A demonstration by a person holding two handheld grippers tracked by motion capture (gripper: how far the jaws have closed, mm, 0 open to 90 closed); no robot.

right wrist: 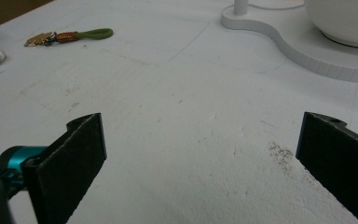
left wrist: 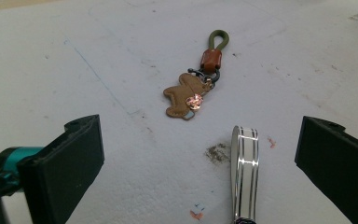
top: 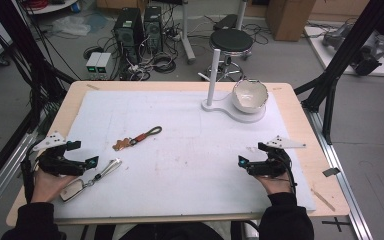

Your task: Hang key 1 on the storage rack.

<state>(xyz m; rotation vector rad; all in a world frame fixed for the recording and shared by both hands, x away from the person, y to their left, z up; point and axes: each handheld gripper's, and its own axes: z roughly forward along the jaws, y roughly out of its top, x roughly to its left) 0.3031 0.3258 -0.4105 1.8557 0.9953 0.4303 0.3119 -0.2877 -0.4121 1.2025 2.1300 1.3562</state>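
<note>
I'm holding the left gripper [left wrist: 200, 154] wide open, its jaws empty, over a silver keychain [left wrist: 244, 172], perhaps clear of it; the right gripper [right wrist: 200, 158] is gaping empty too.

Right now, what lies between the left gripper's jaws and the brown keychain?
In the left gripper view, the left gripper stands open; the silver keychain strap reaches up between its jaws, then bare white mat up to the brown keychain.

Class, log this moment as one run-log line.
left gripper: open, beside silver keychain | right gripper: open, over bare mat | leather keychain: mid-mat, untouched | bowl: on white stand
</note>
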